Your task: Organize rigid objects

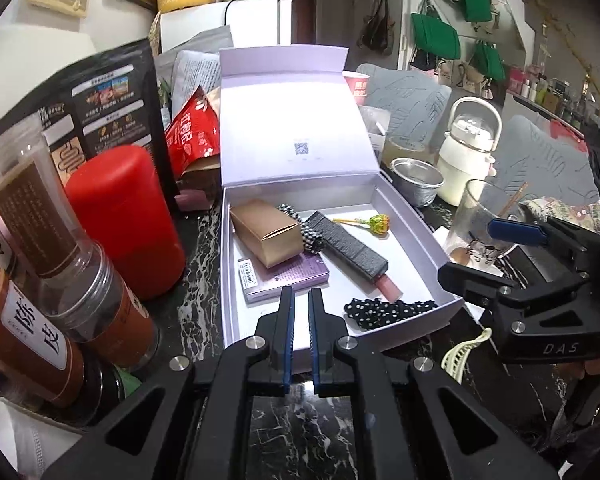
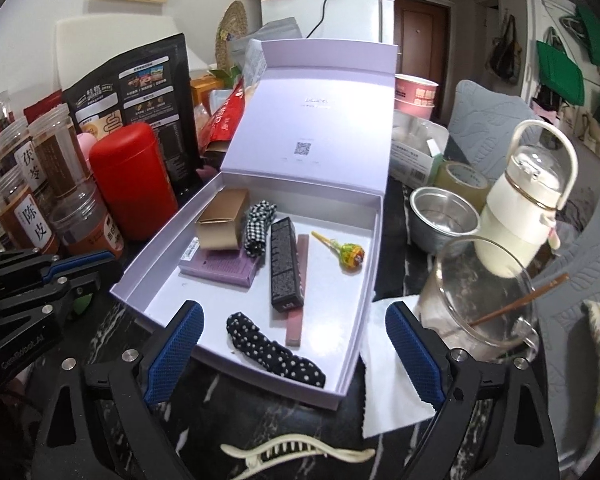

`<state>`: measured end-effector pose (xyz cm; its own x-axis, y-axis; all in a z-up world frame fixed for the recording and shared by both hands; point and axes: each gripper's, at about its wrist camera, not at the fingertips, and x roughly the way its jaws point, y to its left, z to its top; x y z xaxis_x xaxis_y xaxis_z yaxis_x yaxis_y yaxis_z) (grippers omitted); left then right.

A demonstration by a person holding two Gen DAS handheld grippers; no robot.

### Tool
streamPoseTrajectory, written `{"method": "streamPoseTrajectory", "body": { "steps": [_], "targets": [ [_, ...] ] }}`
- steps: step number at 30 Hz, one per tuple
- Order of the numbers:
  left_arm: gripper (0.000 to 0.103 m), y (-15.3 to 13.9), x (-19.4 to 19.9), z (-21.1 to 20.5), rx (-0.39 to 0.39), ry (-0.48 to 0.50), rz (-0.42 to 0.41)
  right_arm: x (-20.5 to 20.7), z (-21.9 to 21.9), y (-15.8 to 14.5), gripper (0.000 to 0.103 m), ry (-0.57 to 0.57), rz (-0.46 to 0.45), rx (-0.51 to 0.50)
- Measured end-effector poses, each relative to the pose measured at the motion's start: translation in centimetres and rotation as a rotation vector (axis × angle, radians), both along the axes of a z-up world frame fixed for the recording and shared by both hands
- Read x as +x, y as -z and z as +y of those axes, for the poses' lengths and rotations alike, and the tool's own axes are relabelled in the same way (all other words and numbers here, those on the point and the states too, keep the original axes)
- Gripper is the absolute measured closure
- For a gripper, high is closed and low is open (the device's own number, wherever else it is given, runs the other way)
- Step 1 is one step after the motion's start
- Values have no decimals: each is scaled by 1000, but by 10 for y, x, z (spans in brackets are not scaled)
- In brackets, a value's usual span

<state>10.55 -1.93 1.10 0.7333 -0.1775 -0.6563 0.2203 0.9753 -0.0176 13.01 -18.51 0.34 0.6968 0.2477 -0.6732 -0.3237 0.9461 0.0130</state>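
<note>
the open lilac cardboard gift box (image 2: pixel 364 264) sits on the dark marbled tabletop (image 2: pixel 284 412) with its lid propped up behind, and it already holds a small kraft-brown carton (image 2: pixel 220 220), a flat purple packet (image 2: pixel 224 270), a long black textured stick-shaped case (image 2: pixel 286 266), a green-and-yellow lollipop (image 2: pixel 350 256) and a black polka-dot fabric hair tie (image 2: pixel 276 354). what looks left to gather is the cream plastic claw hair clip (image 2: pixel 296 454), lying on the tabletop just outside the box's near wall, right under the right gripper (image 2: pixel 294 356).

that gripper has its blue-padded jaws spread wide with nothing between them — it hangs above the near corner of the box. the left gripper (image 1: pixel 299 344) is pinched almost shut on nothing, hovering at the box's near edge.

my guess is the step in hand is the pick of the clip. its long axis runs across the right wrist view, roughly parallel to the box's near wall, teeth facing up and toward the box. the next move would call for dropping the open jaws lower and back toward the holder, then closing across the clip's narrow width — not along its length — before lifting it over the wall into the bare patch of box floor.
</note>
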Motion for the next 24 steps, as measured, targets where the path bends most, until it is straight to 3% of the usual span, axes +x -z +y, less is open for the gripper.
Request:
{"method": "streamPoseTrajectory", "body": {
  "steps": [10, 18, 24],
  "targets": [
    [96, -24, -23, -11, -16, 12, -37, -34, -18, -18, 8, 41, -30, 8],
    [96, -34, -39, -18, -21, 18, -22, -61, -29, -32, 7, 80, -53, 5],
    [96, -39, -50, -23, 11, 11, -18, -79, -32, -35, 7, 106, -53, 9]
  ]
}}
